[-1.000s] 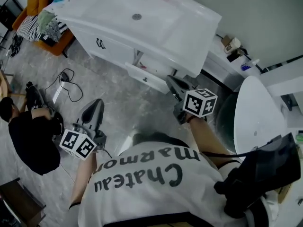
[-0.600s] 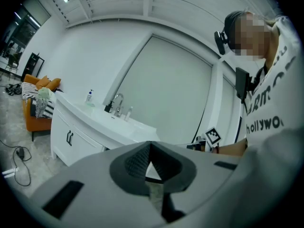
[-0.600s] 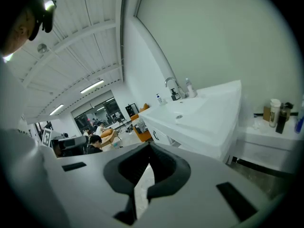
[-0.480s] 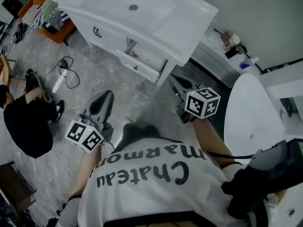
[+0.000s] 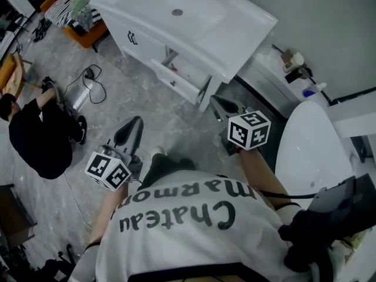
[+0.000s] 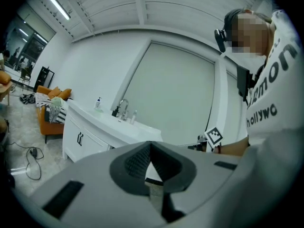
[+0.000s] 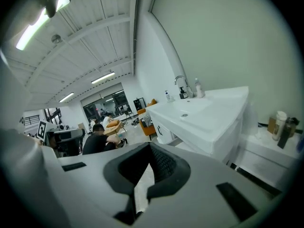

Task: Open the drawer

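A white vanity (image 5: 235,40) with a basin stands at the top of the head view. Its shallow drawer (image 5: 182,86) sticks out a little under the basin, beside a cabinet door with a dark handle (image 5: 132,38). My right gripper (image 5: 216,102) hangs shut and holds nothing, close to the vanity's near right corner and to the right of the drawer. My left gripper (image 5: 134,124) is lower left over the floor, apart from the vanity, jaws together and holding nothing. The left gripper view shows that gripper (image 6: 151,146) facing the vanity (image 6: 95,127). The right gripper (image 7: 149,148) sees the basin (image 7: 199,113).
A person in black (image 5: 35,137) crouches on the floor at the left, near a cable (image 5: 94,84). An orange seat with clothes (image 5: 76,4) is at top left. A low white shelf with bottles (image 5: 294,69) and a white rounded fixture (image 5: 308,151) stand at the right.
The left gripper has shifted right and up in the picture, closer to the vanity. The right gripper has rolled a little near the vanity corner. Both stay shut.
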